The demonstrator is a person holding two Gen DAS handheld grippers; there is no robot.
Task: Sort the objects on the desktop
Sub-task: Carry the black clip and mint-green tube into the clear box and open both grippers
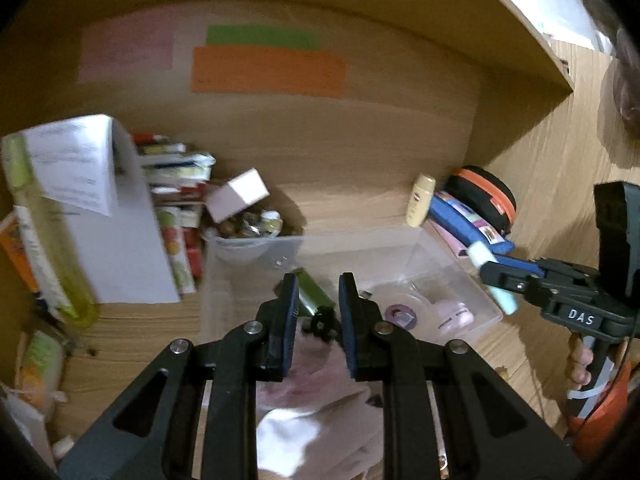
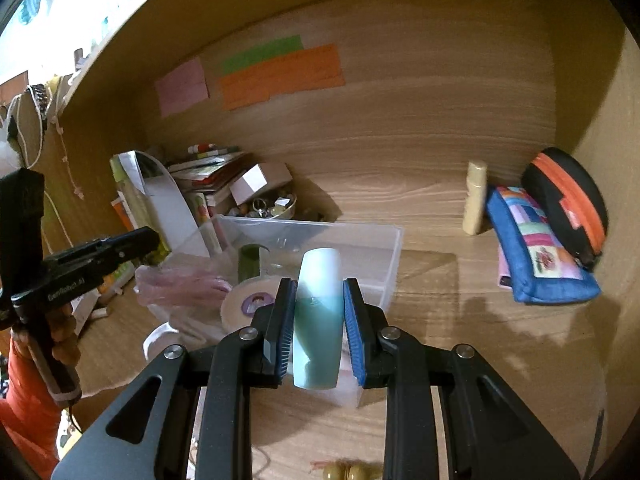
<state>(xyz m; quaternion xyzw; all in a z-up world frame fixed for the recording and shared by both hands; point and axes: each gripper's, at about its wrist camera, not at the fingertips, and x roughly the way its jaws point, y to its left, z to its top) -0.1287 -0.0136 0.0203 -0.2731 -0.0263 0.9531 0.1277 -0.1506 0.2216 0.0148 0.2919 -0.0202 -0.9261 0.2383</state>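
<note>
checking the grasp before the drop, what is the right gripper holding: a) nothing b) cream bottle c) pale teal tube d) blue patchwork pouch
c: the right gripper has its fingers closed against the sides of the pale teal tube, just in front of the clear bin.

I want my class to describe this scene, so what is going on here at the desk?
A person is sorting desk items with two hand-held grippers. The right gripper is clamped on a pale green tube, held by the clear plastic box. The left gripper hangs open above that box, holding nothing. A dark green tube and tape roll already lie inside.
</note>
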